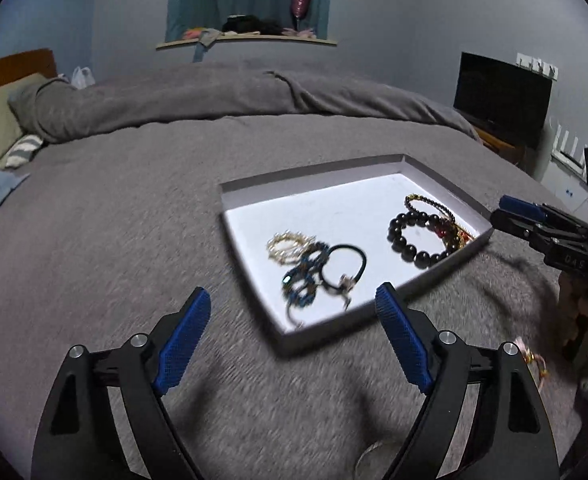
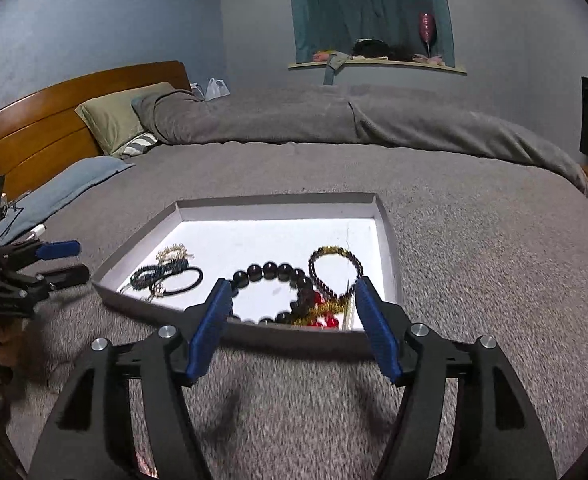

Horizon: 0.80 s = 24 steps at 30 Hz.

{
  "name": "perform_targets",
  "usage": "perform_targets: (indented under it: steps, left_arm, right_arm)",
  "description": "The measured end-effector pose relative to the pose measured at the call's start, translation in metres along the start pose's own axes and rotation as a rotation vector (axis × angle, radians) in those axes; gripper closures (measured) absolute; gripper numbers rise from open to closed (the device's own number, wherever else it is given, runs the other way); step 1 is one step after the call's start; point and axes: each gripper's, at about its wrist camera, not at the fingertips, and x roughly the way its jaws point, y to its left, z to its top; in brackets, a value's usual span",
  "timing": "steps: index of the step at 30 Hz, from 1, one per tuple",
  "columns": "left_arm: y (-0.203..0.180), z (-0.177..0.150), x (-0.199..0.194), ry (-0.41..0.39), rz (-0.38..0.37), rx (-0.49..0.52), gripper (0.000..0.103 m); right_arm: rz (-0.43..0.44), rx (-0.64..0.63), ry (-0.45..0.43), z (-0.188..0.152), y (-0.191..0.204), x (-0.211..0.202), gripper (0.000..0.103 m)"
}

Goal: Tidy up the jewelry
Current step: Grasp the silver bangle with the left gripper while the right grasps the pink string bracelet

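Note:
A shallow tray with a white floor lies on the grey bed. Inside it are a large black bead bracelet, a thin dark bracelet with gold, pale pearl bracelets, blue beaded bracelets and a black hair tie. My left gripper hovers open over the tray's near corner, holding nothing. My right gripper is open and empty above the black bead bracelet and red beads at the near rim of the tray. Each gripper shows in the other's view: right gripper, left gripper.
A small pink and gold piece lies loose on the blanket right of the tray. A folded grey duvet crosses the far side of the bed. Pillows and a wooden headboard are at left, a dark screen at right.

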Motion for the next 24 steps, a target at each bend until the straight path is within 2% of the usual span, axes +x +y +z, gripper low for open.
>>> perform_targets:
  steps: [6, 11, 13, 17, 24]
  left_arm:
    - [0.011, -0.014, -0.011, 0.008, 0.015, -0.017, 0.017]
    - [0.009, -0.022, -0.016, 0.006, -0.001, -0.013, 0.017]
    - [0.008, -0.027, -0.017, 0.013, -0.015, -0.015, 0.017]
    - [-0.001, -0.038, -0.018, 0.029, -0.022, 0.025, 0.017]
    - [-0.027, -0.057, -0.029, 0.054, -0.198, 0.15, 0.017]
  right_arm:
    - [-0.012, 0.053, 0.009, -0.014, -0.01, -0.012, 0.038]
    - [-0.012, 0.095, 0.02, -0.026, -0.012, -0.023, 0.034]
    - [-0.006, 0.087, 0.015, -0.032, -0.008, -0.031, 0.029]
    - [-0.003, 0.048, 0.019, -0.042, 0.004, -0.045, 0.027]
    - [0.014, 0.018, 0.035, -0.047, 0.01, -0.052, 0.025]
